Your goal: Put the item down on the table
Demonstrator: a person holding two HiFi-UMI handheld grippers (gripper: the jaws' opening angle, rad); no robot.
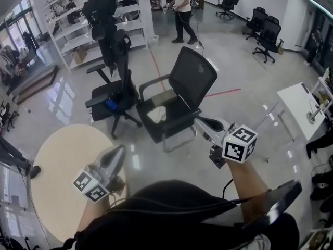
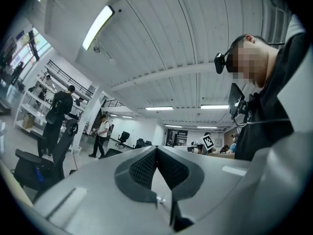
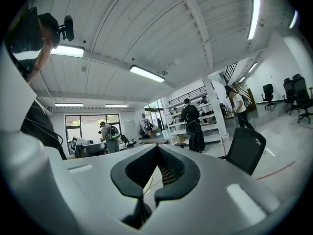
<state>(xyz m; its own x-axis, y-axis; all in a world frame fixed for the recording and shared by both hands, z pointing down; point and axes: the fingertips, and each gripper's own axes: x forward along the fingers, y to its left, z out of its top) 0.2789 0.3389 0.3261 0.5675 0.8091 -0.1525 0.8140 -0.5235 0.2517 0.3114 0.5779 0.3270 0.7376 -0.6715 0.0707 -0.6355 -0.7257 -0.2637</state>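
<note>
Left tongs are shut, pads pressed together with nothing between them; right tongs are likewise shut and empty. You hold both raised and roughly level, pointing out toward the black chair at frame centre. The round table sits lower left, its edge by your left tongs; no item shows on the part in view. A crumpled white cloth lies on the chair seat, but you cannot tell whether that is the item. Judgement: either the put-down is finished with the item out of view, or nothing is picked up yet.
</note>
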